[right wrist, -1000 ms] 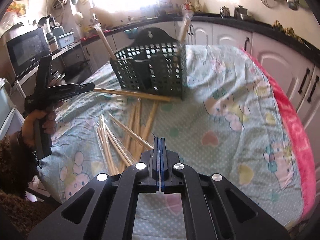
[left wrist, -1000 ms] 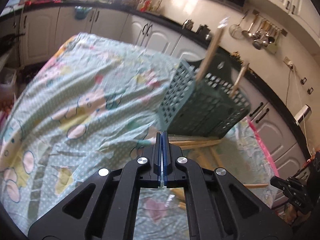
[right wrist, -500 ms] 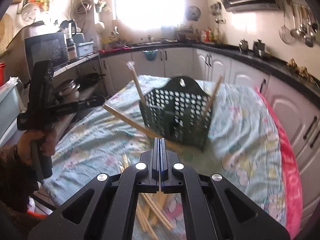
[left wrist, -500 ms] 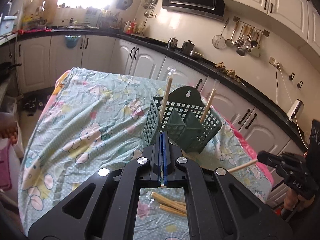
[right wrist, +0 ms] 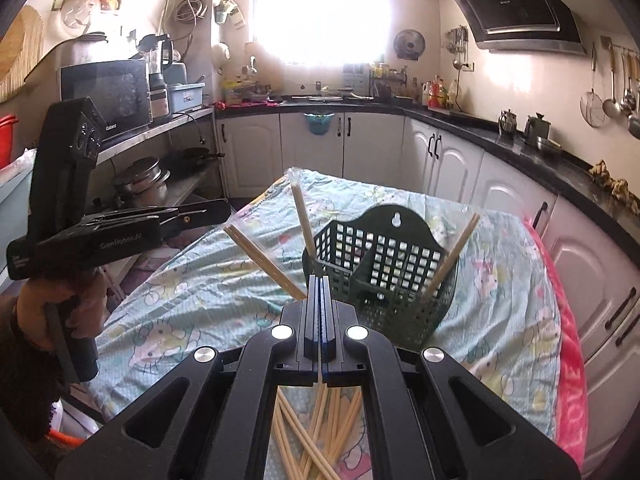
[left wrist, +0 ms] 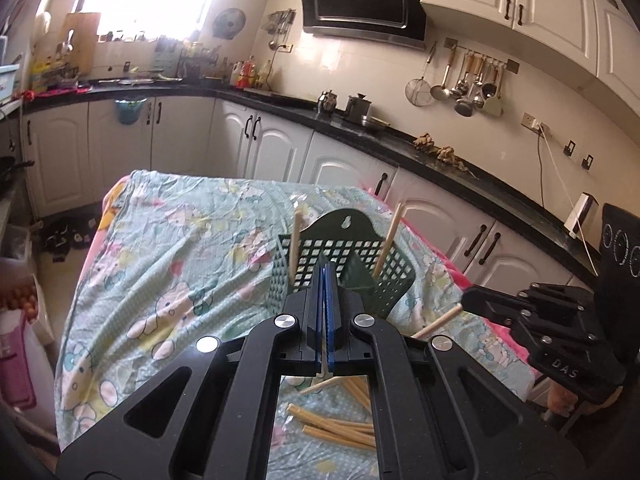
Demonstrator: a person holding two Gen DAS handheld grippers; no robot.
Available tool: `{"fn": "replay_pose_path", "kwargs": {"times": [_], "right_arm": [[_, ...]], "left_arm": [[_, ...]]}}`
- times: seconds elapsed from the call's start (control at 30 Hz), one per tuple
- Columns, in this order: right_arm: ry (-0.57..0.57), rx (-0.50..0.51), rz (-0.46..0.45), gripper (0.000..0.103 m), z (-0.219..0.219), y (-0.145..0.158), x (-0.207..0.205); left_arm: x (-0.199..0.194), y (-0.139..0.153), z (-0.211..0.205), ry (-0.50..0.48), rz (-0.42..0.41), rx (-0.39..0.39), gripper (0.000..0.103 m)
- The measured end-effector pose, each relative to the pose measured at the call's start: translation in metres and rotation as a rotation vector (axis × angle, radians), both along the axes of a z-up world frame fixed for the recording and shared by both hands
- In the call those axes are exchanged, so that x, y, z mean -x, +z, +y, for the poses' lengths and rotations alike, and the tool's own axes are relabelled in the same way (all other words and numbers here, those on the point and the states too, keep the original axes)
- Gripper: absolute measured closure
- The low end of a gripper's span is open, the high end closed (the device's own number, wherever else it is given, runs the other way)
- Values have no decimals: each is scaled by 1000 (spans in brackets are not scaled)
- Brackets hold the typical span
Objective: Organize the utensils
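A dark green lattice utensil basket [left wrist: 352,258] [right wrist: 384,268] stands on the table with two wrapped chopstick pairs [left wrist: 294,246] [right wrist: 452,260] leaning in it. Several more wrapped chopstick pairs [left wrist: 340,426] [right wrist: 320,432] lie loose on the cloth under both grippers. My left gripper [left wrist: 325,276] is shut; in the right wrist view it [right wrist: 224,210] holds one wrapped chopstick pair [right wrist: 264,258] slanting down toward the basket. My right gripper [right wrist: 321,286] is shut and empty, raised above the pile; it also shows in the left wrist view [left wrist: 468,300].
The table wears a light green cartoon-print cloth [left wrist: 176,264] with a pink edge [right wrist: 568,360]. White cabinets and a black counter [left wrist: 360,128] run around the room. Shelves with pots and a microwave [right wrist: 108,92] stand at the left.
Both grippers have risen and tilted up, away from the table. The chopstick pair in my left gripper has lifted from lying near the cloth to slanting upward.
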State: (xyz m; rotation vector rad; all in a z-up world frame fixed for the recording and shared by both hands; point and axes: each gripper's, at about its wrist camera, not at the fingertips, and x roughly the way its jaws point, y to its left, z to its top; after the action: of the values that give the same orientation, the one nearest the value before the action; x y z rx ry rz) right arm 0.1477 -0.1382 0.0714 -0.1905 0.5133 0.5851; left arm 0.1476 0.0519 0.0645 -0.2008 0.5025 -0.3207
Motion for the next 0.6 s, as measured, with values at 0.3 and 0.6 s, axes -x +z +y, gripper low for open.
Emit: {"fn": "replay_pose_path", "kwargs": {"times": [0.3,0.6], "right_arm": [[20,-6,-62,102,3,25,-1],[17,-23,-108,102,0,52,-3]], "left_arm": [[-1,29,-15,-68,-47,14,103],[0,61,-28,-102,-93,15,103]]}}
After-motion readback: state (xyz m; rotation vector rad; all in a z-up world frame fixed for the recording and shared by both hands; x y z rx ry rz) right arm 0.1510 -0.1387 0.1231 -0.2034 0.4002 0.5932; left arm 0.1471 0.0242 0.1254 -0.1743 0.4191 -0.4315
